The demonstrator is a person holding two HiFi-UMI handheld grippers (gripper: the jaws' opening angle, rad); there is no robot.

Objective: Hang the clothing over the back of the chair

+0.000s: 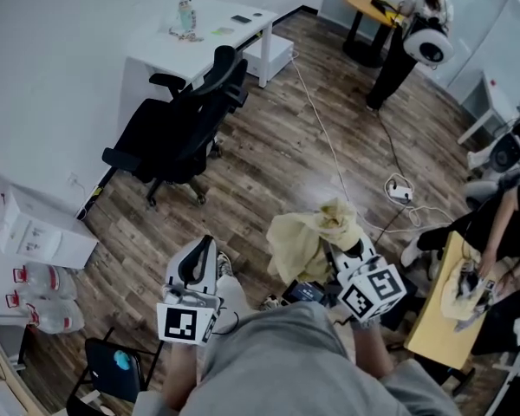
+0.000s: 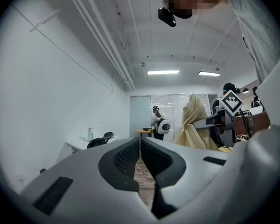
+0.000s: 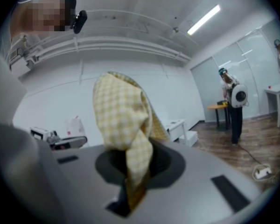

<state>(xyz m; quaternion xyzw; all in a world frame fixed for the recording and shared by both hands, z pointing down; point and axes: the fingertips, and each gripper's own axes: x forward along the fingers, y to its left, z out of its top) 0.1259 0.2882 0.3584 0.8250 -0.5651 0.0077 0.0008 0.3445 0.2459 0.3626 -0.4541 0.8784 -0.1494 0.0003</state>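
The right tongs [image 3: 130,192] are clamped on the pale yellow checked cloth garment [image 3: 126,120]. One fold is pinched between the pads and the rest is bunched up over the nose. The left tongs [image 2: 140,153] are pressed together with nothing in them.

From the head view, the garment hangs in the air above the wood-plank floor [image 1: 269,163]. The black office chair [image 1: 186,115] stands well apart from it, beside the white worktop [image 1: 199,37], and its back is bare.

So the pick-up is done. The carry across and the draping over the chair back are not yet done. Early going, I'd say, and the left tongs will likely be needed to spread the cloth.
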